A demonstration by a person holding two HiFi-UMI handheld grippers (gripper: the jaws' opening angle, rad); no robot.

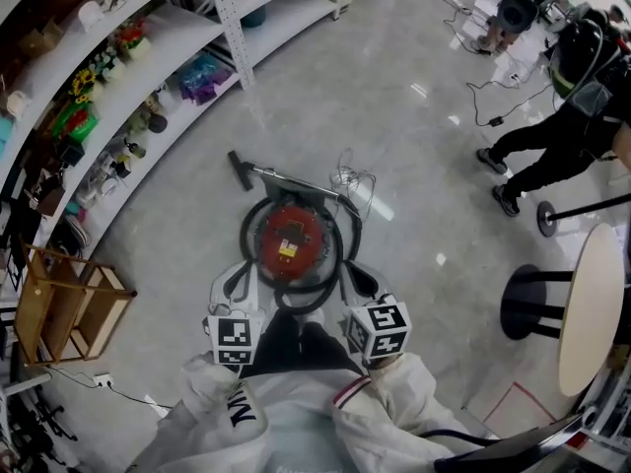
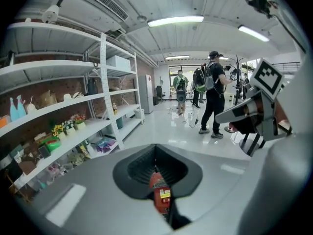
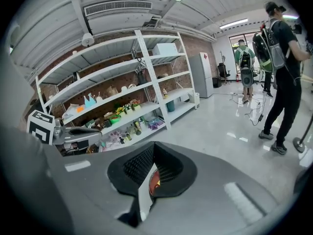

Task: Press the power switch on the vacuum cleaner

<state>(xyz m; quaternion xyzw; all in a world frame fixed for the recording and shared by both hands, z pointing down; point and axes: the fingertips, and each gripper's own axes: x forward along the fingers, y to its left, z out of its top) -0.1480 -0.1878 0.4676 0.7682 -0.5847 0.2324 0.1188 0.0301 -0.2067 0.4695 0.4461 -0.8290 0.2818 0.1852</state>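
Note:
The red round vacuum cleaner stands on the floor just ahead of me, ringed by its black hose. Its metal wand points up-left. A yellow label sits on its top; I cannot make out the switch. My left gripper hovers at the vacuum's near left side and my right gripper at its near right, neither touching it. Both sets of jaws look shut with nothing held. Through the slit of the left gripper shows the red vacuum, and likewise through the right gripper.
White shelving with toys and boxes curves along the left. A wooden rack stands at the lower left. At right are a round table, a black stool base, a stanchion base, floor cables and a walking person.

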